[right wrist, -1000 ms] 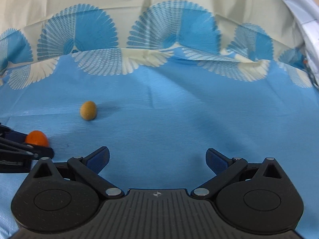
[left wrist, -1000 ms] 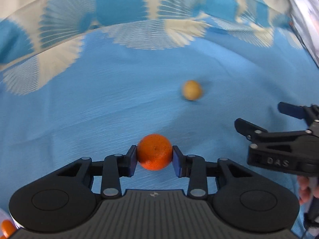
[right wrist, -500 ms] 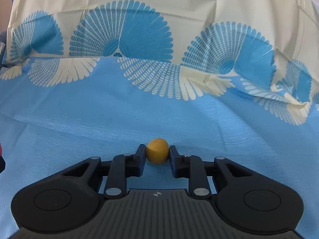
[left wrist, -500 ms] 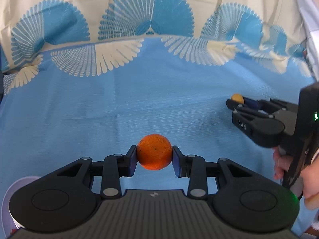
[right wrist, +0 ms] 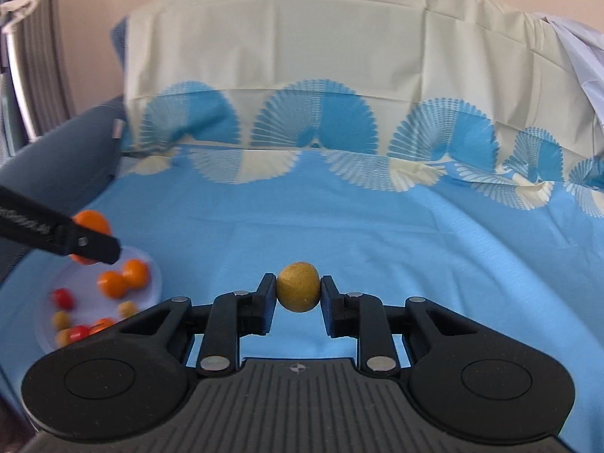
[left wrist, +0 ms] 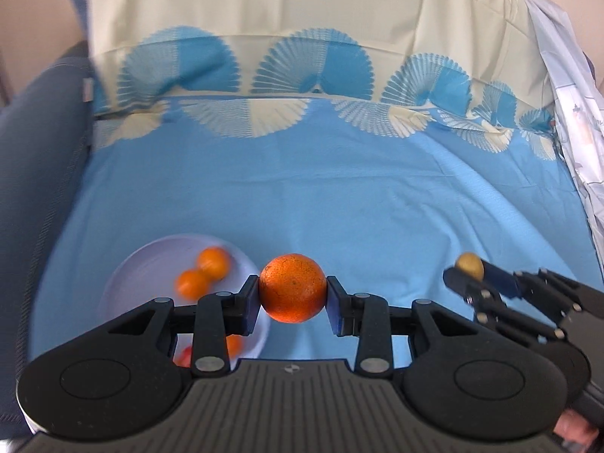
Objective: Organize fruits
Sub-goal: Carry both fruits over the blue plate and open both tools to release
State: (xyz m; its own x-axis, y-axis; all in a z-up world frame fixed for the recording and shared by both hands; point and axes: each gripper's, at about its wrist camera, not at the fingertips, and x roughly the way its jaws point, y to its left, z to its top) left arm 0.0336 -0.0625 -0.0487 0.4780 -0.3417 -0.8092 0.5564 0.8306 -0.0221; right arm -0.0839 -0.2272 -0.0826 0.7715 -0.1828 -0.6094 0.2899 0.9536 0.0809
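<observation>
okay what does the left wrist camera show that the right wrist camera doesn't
Only the left wrist view shows the left gripper head-on, shut on the orange, and a bit of hand at the lower right.

Only the right wrist view shows the right gripper head-on, shut on the small yellow fruit, plus the red fruits and small yellow ones on the plate.

Both show the plate with two small oranges, the blue cloth, and each other's gripper from the side.
</observation>
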